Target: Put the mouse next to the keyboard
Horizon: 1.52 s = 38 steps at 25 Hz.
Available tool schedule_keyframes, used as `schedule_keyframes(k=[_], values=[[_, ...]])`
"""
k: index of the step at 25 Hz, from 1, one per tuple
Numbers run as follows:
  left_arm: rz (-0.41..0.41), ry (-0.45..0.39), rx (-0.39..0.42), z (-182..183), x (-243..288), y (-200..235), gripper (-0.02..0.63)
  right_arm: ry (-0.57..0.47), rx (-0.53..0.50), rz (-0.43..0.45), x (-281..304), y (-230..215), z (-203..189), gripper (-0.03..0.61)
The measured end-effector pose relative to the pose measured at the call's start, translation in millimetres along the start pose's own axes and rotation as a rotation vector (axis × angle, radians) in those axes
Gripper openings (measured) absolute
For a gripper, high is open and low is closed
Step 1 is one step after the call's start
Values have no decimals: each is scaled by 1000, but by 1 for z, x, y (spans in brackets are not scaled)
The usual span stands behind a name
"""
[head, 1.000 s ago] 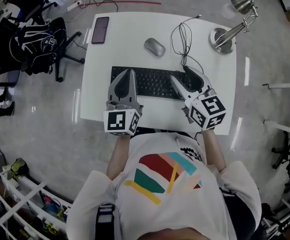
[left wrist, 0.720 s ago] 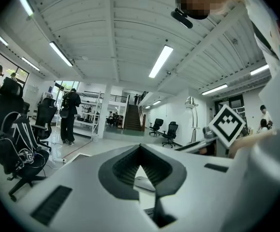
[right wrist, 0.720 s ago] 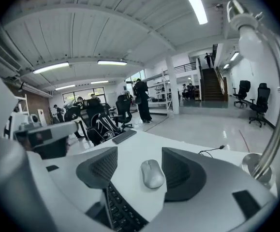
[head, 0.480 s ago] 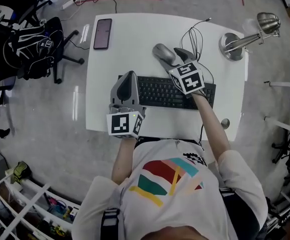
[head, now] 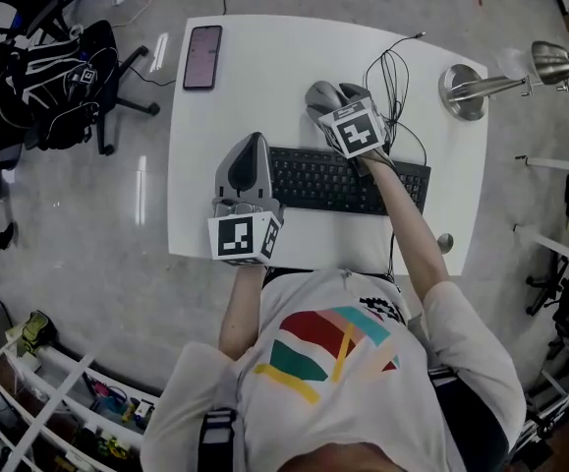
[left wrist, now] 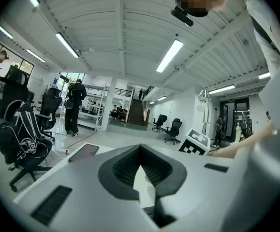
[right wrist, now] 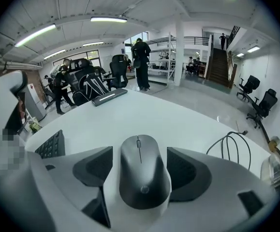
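Note:
A grey mouse [head: 318,94] [right wrist: 142,170] lies on the white table [head: 255,87] just behind the black keyboard [head: 348,180]. My right gripper [head: 335,98] [right wrist: 140,150] reaches over the keyboard and straddles the mouse. Its jaws are opening, one dark pad on each side of the mouse with a thin gap showing, so nothing is pressed. My left gripper [head: 249,146] [left wrist: 140,146] rests at the keyboard's left end with its tips together, holding nothing.
A dark phone [head: 202,56] lies at the table's back left. A loose black cable [head: 390,72] coils right of the mouse, beside a metal desk lamp [head: 476,87]. An office chair with a backpack [head: 53,62] stands left of the table.
My right gripper has travelled from the keyboard's near right corner forward across the keyboard to the mouse, and its jaws now stand around it. The left gripper has barely moved.

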<state>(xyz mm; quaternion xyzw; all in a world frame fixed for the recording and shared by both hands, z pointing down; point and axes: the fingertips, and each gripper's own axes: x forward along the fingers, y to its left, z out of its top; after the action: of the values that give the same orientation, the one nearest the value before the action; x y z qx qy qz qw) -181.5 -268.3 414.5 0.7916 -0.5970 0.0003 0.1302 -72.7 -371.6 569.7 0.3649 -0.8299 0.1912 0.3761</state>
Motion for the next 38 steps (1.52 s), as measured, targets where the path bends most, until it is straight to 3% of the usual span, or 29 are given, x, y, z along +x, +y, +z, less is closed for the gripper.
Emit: schedule_keyframes(k=[7,15,21,30,38], values=[[15,-6,-18,0,7,12,43,31,62,-20,11,-8,-7,330],[16,-10,-25,0,9,9,43,35,16,6,10,-8,-8,310],[4,-20,-21,4,7,7,43,2,43,-6,2,-14,-4,308],[-68,-34,-11,10,12,-9,43,-151,89,-99,-63,-30,17,308],[-220,-23,15,11,28,-70,43,-230,217,-275,-158,-75,-28,308]])
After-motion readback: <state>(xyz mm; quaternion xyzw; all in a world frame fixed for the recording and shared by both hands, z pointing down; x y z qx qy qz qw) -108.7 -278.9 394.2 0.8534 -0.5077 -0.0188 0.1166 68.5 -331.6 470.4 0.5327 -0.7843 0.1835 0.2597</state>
